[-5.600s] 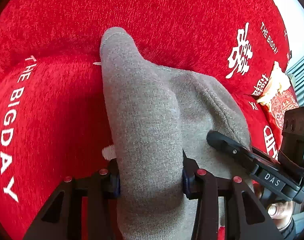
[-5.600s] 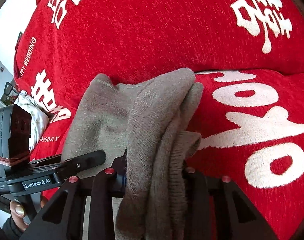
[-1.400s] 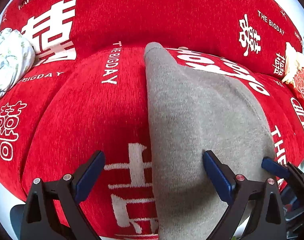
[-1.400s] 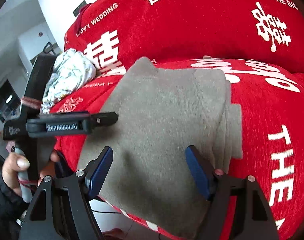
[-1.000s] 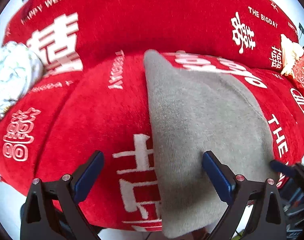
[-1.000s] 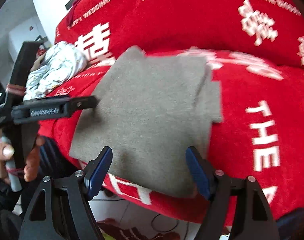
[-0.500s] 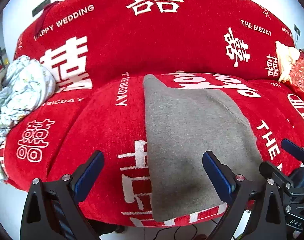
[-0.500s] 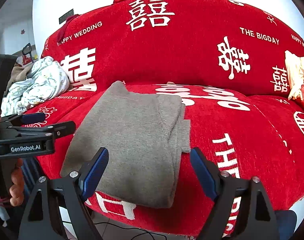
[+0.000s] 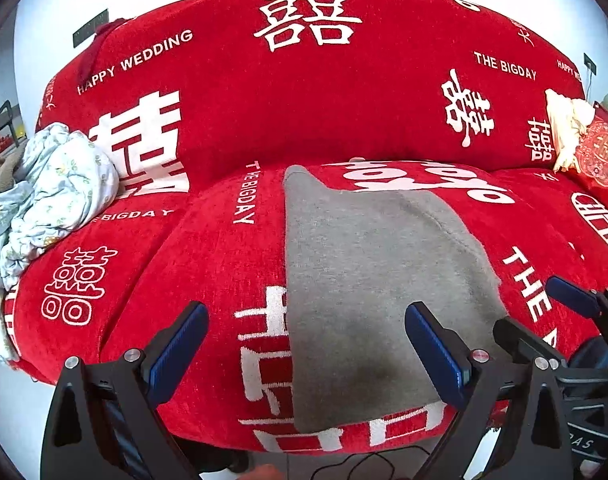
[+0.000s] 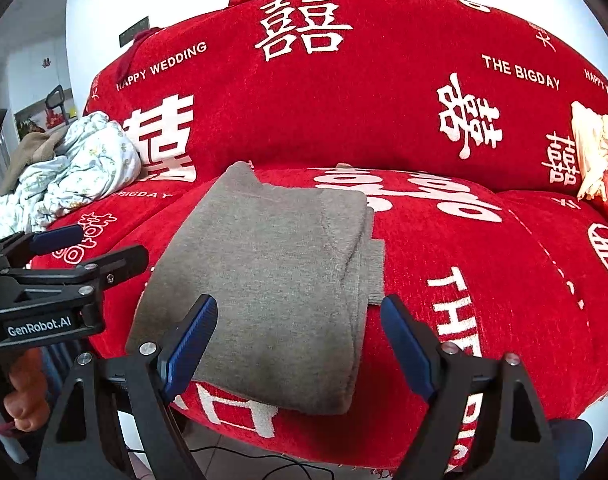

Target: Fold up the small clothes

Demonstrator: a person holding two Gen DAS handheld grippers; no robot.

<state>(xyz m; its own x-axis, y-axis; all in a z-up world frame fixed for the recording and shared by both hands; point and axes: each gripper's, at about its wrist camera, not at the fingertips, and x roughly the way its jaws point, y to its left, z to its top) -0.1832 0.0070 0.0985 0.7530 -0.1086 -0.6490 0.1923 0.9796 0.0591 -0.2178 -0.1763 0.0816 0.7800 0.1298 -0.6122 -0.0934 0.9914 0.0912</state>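
A grey knitted garment lies folded flat on the red sofa seat, reaching to the seat's front edge. In the right wrist view the grey garment shows its layered edge on the right side. My left gripper is open and held back off the seat front, touching nothing. My right gripper is open too, clear of the cloth. Each gripper shows in the other's view: the right gripper at the right edge, the left gripper at the left.
A crumpled pale flowered cloth lies on the left seat. A cream cloth and a red embroidered cushion sit at the far right. A hand holds the left gripper's handle. A cable runs across the floor below.
Both grippers, once shut on the garment, have let go and drawn back and upward. The garment lies still; in the last half second little has shifted.
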